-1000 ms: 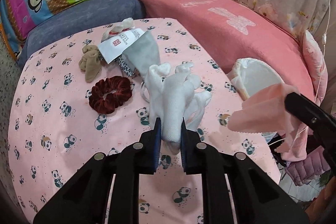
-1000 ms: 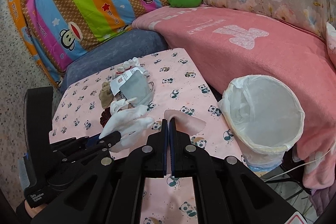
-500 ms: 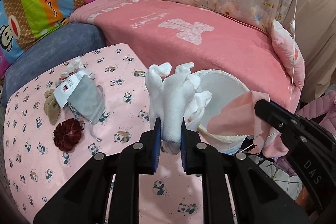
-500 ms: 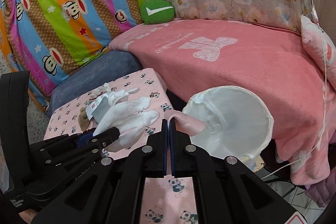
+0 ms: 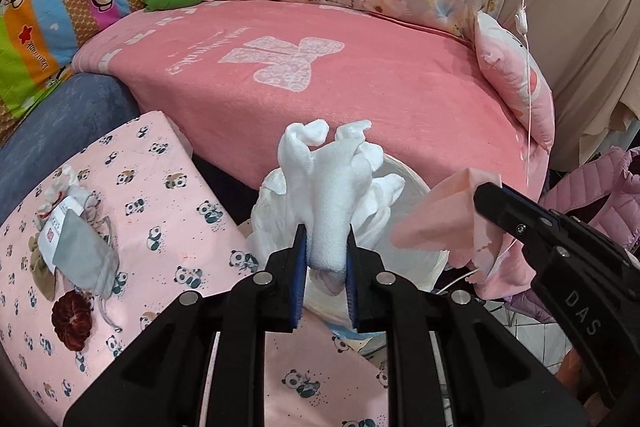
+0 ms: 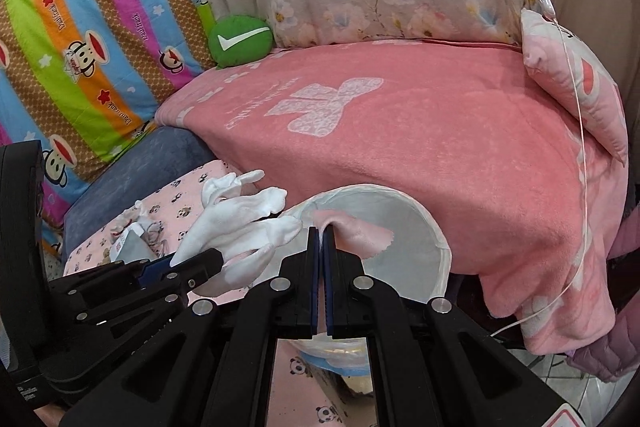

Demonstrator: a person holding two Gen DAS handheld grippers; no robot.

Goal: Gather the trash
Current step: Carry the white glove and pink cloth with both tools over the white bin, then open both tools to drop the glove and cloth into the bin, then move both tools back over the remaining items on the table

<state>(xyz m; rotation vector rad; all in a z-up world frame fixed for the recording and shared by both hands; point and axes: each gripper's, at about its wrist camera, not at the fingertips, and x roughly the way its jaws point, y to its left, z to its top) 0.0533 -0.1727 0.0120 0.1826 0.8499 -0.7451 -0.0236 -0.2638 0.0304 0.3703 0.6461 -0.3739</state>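
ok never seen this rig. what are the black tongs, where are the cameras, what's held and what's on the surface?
No robot here: a person holds one pair of tongs in each hand, with a fisheye camera on each looking along its fingers. In the left view, the left tongs grip white cloth. In the right view, the right tongs pinch a pink cloth over the white lined bin. Left on the panda-print surface: a grey pouch, a dark red scrunchie and a tan item.
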